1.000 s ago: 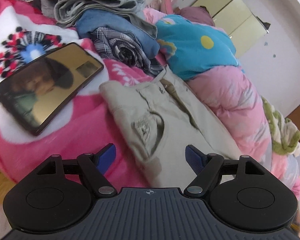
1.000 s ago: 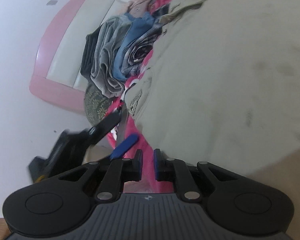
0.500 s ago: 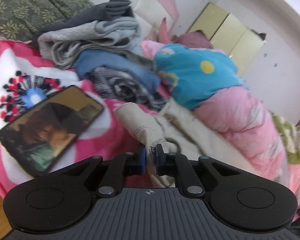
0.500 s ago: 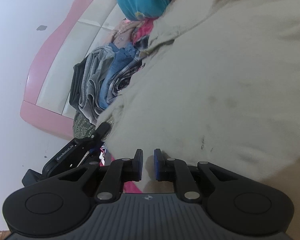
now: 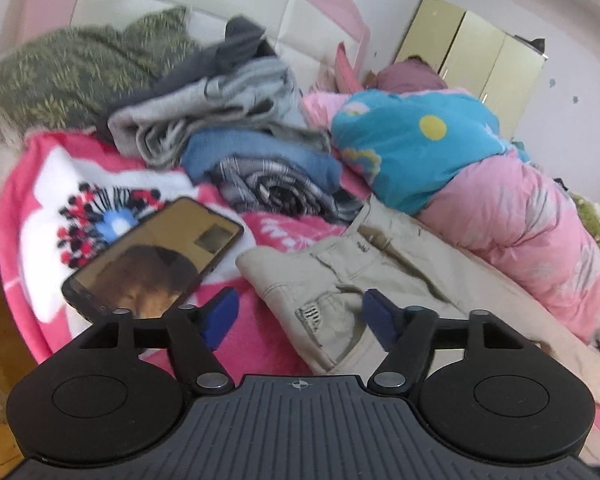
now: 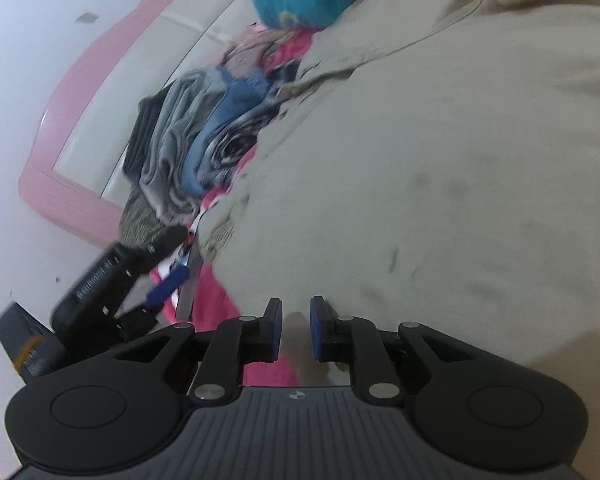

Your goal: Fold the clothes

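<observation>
Pink floral bedding covers the bed, and on it lie the beige trousers, waistband toward the phone and legs running off to the right along a pink quilt. In the right wrist view the same beige trousers fill most of the picture as a broad, faintly stained sheet of cloth.

The left gripper hovers over the trousers' pocket corner; its jaws are opening, the blue pads stand wide on either side of the cloth, and neither pad presses on it. The right gripper has its jaws only narrowly parted and opening slightly; beige cloth shows in the gap, but whether the pads pinch it cannot be told.

Just left of the trousers a smartphone lies face up with its screen lit. Behind them sits a stack of folded clothes: grey on top, blue beneath, plaid at the bottom. A turquoise quilt rests to the right, with a green patterned pillow against the pink-framed headboard. A pale yellow wardrobe stands in the far corner.
</observation>
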The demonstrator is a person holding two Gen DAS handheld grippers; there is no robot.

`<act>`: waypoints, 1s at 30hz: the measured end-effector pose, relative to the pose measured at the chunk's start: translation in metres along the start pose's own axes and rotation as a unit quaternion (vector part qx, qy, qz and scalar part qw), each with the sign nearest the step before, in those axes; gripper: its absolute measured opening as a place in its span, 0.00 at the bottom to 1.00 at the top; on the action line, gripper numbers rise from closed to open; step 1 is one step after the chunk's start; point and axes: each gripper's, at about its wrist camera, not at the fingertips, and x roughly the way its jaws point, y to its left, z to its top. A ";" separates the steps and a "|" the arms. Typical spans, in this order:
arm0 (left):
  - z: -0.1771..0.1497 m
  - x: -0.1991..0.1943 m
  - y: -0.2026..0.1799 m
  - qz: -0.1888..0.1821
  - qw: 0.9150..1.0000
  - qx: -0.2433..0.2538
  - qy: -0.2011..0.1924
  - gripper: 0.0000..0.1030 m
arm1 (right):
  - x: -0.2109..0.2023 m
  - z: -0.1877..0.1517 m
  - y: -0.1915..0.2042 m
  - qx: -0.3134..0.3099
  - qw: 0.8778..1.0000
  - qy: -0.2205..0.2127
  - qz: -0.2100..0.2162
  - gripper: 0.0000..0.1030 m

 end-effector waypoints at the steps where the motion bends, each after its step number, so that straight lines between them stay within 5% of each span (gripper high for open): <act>1: 0.000 -0.004 -0.003 -0.005 1.000 0.001 -0.004 0.68 | 0.000 -0.004 0.003 -0.005 1.000 0.008 0.007 0.16; 5: 0.008 -0.010 -0.025 -0.052 0.999 0.010 -0.003 0.69 | -0.002 -0.018 0.012 -0.020 0.998 0.042 0.032 0.17; 8: 0.012 -0.009 -0.048 -0.100 0.995 0.022 0.002 0.72 | -0.023 -0.020 0.012 -0.028 0.999 0.025 0.028 0.17; 16: -0.002 0.044 -0.133 -0.234 0.965 0.069 0.096 0.74 | -0.147 0.007 -0.032 0.027 0.988 -0.150 -0.029 0.17; 22: -0.010 0.100 -0.193 -0.260 0.947 0.140 0.130 0.74 | -0.201 0.048 -0.065 0.048 0.971 -0.216 -0.085 0.19; 26: -0.024 0.128 -0.215 -0.260 0.937 0.183 0.145 0.74 | -0.197 0.088 -0.078 0.047 0.968 -0.209 -0.133 0.22; 30: -0.041 0.141 -0.219 -0.264 0.930 0.205 0.153 0.72 | -0.173 0.119 -0.074 -0.038 0.961 -0.183 -0.205 0.23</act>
